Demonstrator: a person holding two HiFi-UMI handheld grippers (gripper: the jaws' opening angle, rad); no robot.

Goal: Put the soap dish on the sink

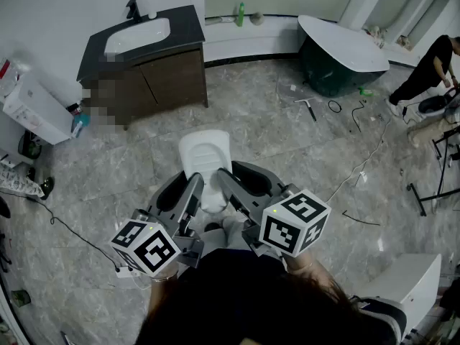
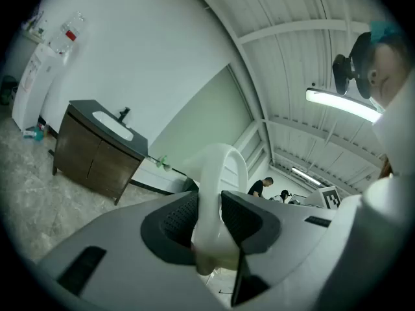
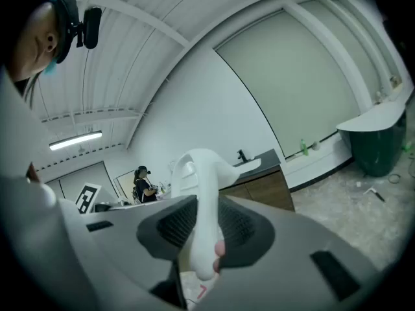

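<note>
Both grippers hold one white soap dish (image 1: 205, 162) between them, low in front of the person and above the marble floor (image 1: 273, 135). The left gripper (image 1: 192, 194) has its two jaws pressed together on the dish's left rim. The right gripper (image 1: 233, 191) is clamped the same way on the right rim. In each gripper view the ribbed dark pads (image 2: 241, 220) sit tight against the white plastic, with the dish's rounded end rising above them.

The dish is well apart from the dark counter (image 1: 185, 27), out past its front edge and nearer its front right corner. The white sink (image 1: 136, 36) is set into the middle of the counter. A black tap (image 1: 132, 9) stands at the back edge behind it. A small pale thing sits near the back edge just right of the tap, possibly a knob or bottle cap; it is too small to tell. A wooden cabinet (image 1: 169, 81) stands under the counter.
</note>
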